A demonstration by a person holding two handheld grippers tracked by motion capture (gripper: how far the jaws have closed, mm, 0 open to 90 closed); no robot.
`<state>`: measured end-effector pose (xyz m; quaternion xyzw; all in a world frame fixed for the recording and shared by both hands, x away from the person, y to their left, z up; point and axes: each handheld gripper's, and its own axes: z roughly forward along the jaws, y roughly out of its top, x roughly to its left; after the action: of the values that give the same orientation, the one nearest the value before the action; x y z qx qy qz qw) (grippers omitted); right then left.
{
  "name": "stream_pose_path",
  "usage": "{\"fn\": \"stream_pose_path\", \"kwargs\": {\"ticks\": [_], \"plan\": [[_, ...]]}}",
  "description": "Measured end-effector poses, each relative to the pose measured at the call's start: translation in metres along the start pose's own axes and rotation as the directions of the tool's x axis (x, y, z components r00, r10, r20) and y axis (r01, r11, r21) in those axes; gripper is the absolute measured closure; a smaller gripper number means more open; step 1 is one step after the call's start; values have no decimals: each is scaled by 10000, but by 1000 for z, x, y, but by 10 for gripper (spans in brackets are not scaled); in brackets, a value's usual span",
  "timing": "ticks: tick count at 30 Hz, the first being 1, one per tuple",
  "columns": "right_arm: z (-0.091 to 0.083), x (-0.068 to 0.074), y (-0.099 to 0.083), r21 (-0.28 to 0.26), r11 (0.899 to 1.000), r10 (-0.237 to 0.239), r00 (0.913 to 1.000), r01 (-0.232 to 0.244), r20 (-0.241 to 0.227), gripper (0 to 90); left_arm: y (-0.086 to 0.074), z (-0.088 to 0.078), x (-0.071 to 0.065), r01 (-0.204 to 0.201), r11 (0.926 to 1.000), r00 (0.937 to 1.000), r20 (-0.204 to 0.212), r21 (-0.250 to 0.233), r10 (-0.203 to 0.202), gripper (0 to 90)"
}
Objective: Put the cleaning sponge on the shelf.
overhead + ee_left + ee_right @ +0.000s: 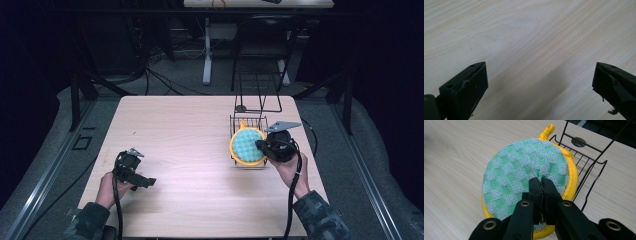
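A round pot holder (247, 146) with a green checked face and a yellow rim lies over the front of a black wire rack (248, 121) at the table's right. Its yellow loop (548, 130) points away from me. My right gripper (541, 181) is shut on the cloth, its two jaws pressed together and pinching a fold near the pot holder's near edge (534, 165). In the high view the right gripper (261, 145) sits at the pot holder's right side. My left gripper (148, 183) rests low at the table's front left, open with nothing between its fingers (471, 82).
The wire rack's tall back frame (257, 95) rises behind the pot holder. The wooden table (180, 130) spreads out between the two hands. Table legs and cables stand on the floor beyond the far edge.
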<state>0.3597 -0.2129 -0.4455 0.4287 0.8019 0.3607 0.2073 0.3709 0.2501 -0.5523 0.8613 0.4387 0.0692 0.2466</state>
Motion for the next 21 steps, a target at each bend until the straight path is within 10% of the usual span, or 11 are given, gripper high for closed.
{"fn": "stream_pose_path", "kwargs": {"ticks": [21], "plan": [[14,-19,3,-559,9978,403,9951,-354,900,873,0,0,0,-2,10000,10000,4,9,2,2]]}}
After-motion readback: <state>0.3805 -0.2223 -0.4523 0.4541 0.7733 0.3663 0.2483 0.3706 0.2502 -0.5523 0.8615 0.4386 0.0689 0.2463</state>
